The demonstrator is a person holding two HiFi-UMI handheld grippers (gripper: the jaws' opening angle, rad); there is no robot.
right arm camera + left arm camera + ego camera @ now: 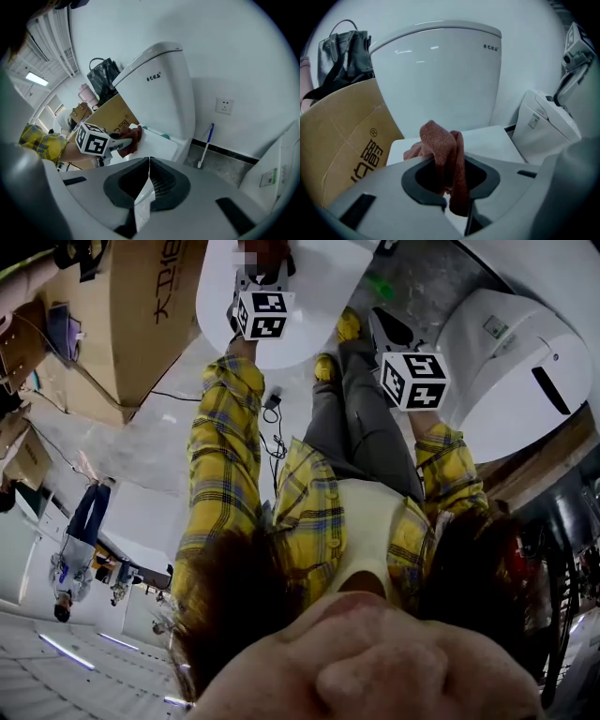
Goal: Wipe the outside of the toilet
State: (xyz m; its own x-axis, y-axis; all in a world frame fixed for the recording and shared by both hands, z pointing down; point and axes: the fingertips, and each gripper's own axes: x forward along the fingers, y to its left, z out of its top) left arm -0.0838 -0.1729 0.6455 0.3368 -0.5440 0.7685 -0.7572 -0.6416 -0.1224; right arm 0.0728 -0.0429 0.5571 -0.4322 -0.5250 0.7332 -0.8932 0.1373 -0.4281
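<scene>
The white toilet has a tall tank (440,75) and a shut lid (492,138). My left gripper (450,176) is shut on a reddish-brown cloth (440,145), which hangs over the jaws just above the lid's near edge. In the right gripper view that cloth (131,140) is pressed to the lid's (161,146) left side, behind the left gripper's marker cube (93,139). My right gripper (149,176) is shut on nothing and hangs in the air to the right of the toilet. In the head view, the left gripper (262,282) is over the lid (319,287) and the right gripper (394,334) is beside it.
A cardboard box (342,140) leans at the toilet's left, with a black bag (344,56) behind it. A second white toilet unit (548,124) stands to the right. A blue-handled brush (206,145) leans on the wall under a socket (225,106). People stand far off (80,540).
</scene>
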